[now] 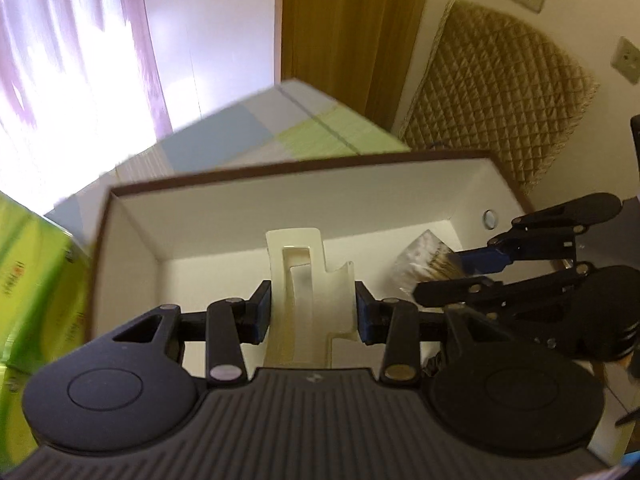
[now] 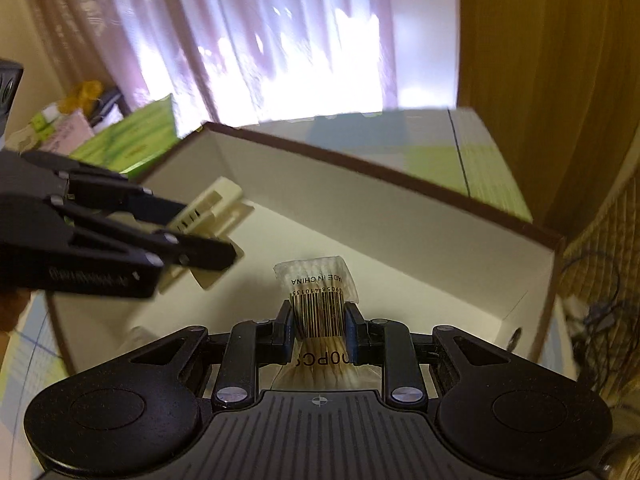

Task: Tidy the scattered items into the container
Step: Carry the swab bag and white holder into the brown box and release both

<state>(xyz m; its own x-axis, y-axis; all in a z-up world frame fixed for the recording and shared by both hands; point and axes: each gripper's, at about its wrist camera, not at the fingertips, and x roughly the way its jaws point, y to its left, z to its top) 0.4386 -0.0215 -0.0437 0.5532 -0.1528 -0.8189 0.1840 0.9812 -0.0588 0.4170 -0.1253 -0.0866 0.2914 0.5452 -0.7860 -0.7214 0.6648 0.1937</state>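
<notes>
Left gripper [image 1: 314, 310] clamps a cream plastic clip [image 1: 308, 280] by its sides, held over the open box [image 1: 132, 232]. Clip's long axis runs along the fingers, far end toward the box's back wall. Right gripper [image 2: 319, 330] pinches a clear swab pack [image 2: 318, 292] at the barcode, also over the box, nearer its right wall; pack's long axis along the fingers, sealed end forward. Left view alone shows a metal stud [image 1: 490, 218] on the box's right wall and a quilted pad [image 1: 500, 92] behind the box. Right view alone shows the barcode print and clutter [image 2: 72, 120] left of the box. Green packet [image 1: 36, 292] just left of the box, partly blurred.
</notes>
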